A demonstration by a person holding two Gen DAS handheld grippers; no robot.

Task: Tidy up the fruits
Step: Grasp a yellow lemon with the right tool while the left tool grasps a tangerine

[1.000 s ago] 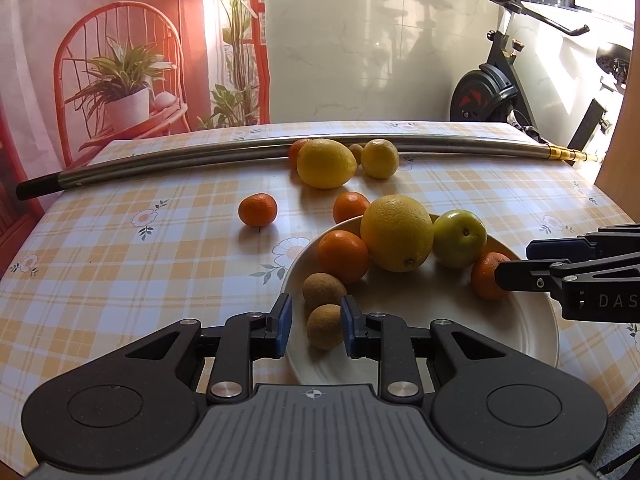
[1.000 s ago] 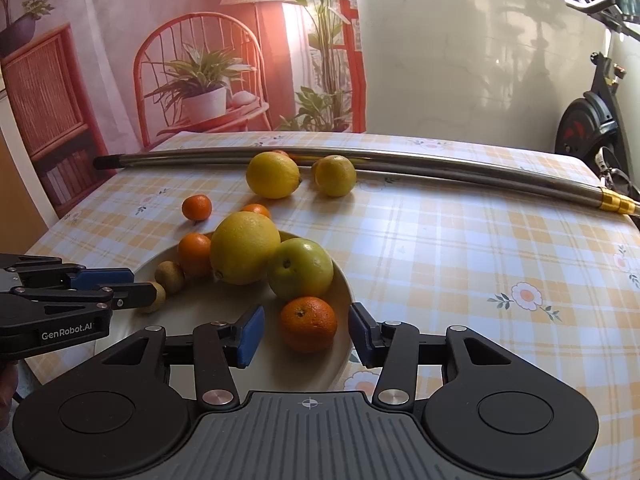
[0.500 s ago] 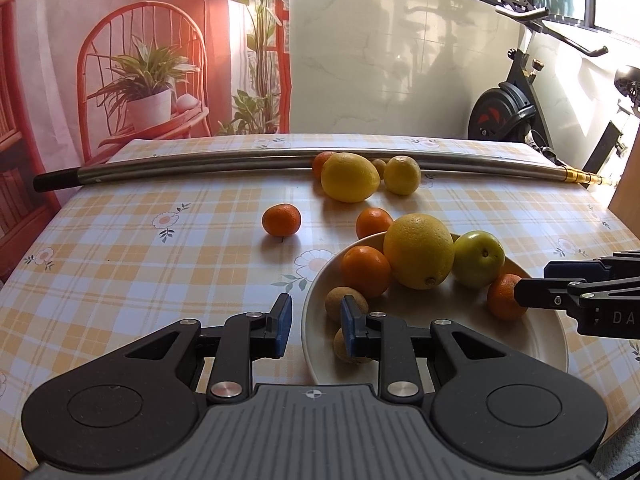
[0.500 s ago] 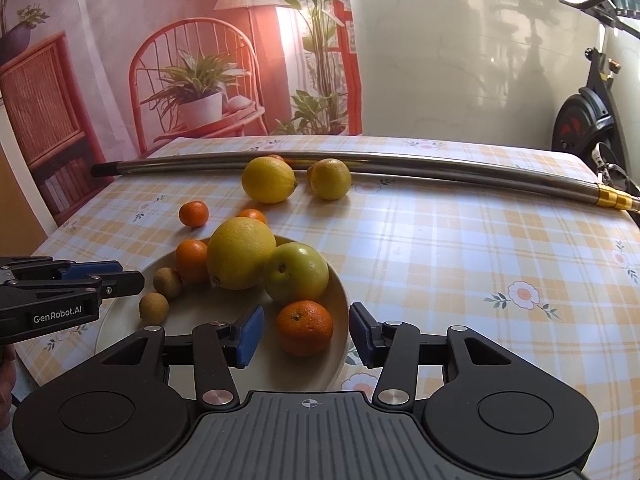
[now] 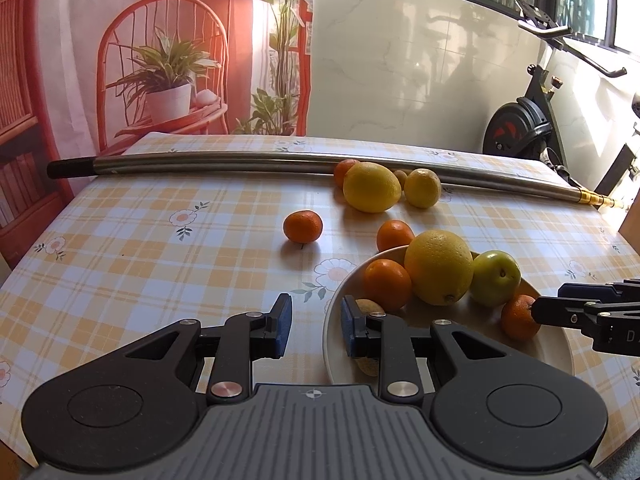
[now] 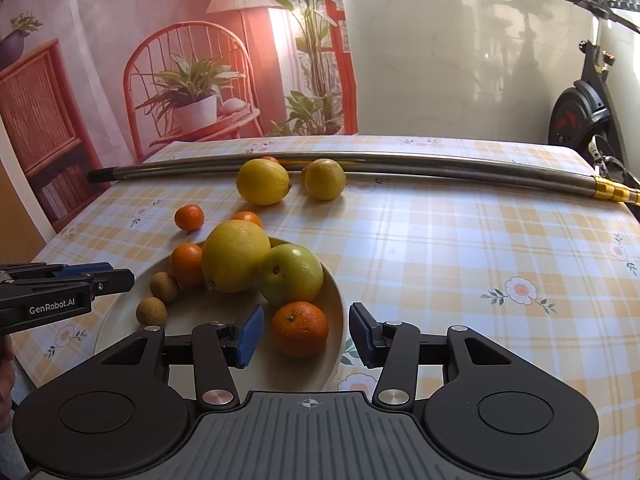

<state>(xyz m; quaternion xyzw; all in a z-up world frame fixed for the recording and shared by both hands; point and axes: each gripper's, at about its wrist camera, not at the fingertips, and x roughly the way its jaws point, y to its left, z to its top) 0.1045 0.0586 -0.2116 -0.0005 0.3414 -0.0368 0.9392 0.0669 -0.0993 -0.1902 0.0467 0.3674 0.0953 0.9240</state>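
Two grippers, both spread and empty. Left gripper [image 5: 312,326] nearest the loose mandarin [image 5: 303,226], straight ahead beyond its tips. Right gripper [image 6: 306,336] straddling, not touching, an orange [image 6: 300,328] on the plate [image 6: 334,300].

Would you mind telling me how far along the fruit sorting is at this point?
Roughly half done. On the plate already: a large yellow citrus, a green apple, two oranges and two kiwis. Neither claw holds anything; the right claw is open around the near orange, the left claw open. Still on the table: two lemons by the metal pole, plus small oranges.
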